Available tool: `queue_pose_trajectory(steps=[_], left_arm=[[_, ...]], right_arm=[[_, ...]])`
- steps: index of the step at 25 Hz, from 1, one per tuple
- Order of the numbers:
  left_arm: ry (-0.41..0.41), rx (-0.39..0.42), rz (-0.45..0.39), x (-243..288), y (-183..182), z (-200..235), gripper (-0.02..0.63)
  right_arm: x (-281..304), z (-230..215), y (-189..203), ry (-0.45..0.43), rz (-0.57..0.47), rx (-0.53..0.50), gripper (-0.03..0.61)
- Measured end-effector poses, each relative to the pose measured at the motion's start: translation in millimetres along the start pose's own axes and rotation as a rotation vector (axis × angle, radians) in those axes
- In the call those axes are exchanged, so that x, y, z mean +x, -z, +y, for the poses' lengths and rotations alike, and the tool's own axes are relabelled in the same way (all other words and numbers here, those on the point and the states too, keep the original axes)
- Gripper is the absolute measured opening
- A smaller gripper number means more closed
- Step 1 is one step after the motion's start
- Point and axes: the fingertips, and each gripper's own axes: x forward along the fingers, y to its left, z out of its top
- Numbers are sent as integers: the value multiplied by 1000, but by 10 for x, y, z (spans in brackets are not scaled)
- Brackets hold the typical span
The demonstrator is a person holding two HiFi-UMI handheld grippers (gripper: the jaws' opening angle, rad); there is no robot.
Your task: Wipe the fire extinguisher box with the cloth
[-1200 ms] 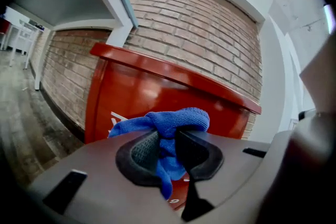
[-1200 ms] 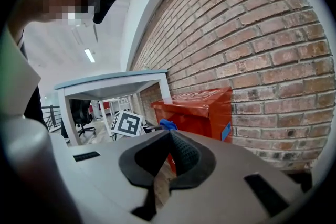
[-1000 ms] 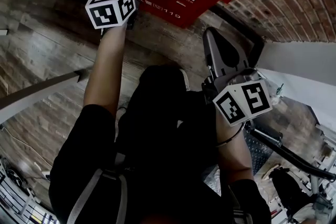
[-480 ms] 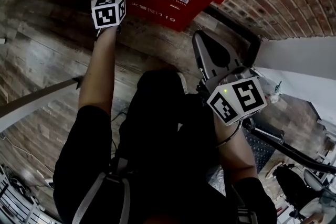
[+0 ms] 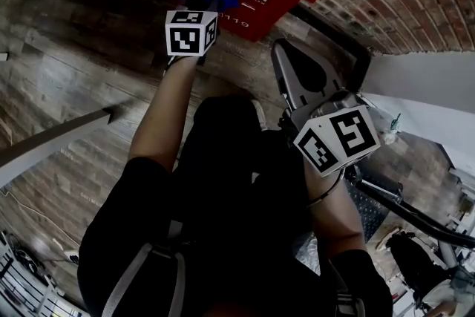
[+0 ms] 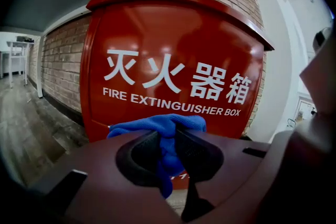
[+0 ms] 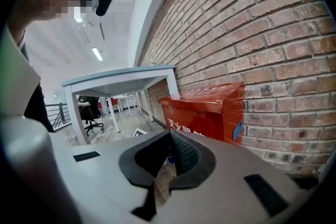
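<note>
Against the brick wall (image 7: 273, 34), the red fire extinguisher box (image 6: 173, 44) stands straight ahead of the left gripper (image 6: 167, 152), whose jaws pinch the blue cloth (image 6: 157, 126) close before its lettered front, while the right gripper (image 7: 167, 157), jaws together on nothing, hangs well apart.

Left arm (image 5: 162, 119): bare forearm stretched far forward | left gripper (image 6: 167, 140): jaws clamped on a blue cloth (image 6: 160, 124) | right arm (image 5: 330, 215): bent, held near the body | right gripper (image 7: 167, 150): angled forward, jaws together, nothing between them
</note>
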Motion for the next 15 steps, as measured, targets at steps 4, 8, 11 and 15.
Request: queue_pose_trajectory(steps=[4,8,11,15], left_arm=[[62,-7,-10,-8,8,-399,77],[166,24,-11,-6,48,-907,77],[223,43,-1,41,132,-1173,77],[258,48,0,94,256,-1272,77]], right_arm=[[85,3,-18,-6,-7,2,15],[148,43,-18,-26,1,-11,15],[153,15,-23,-22,-1,-3,15],[157,-1,-22,-23,-1,2,15]])
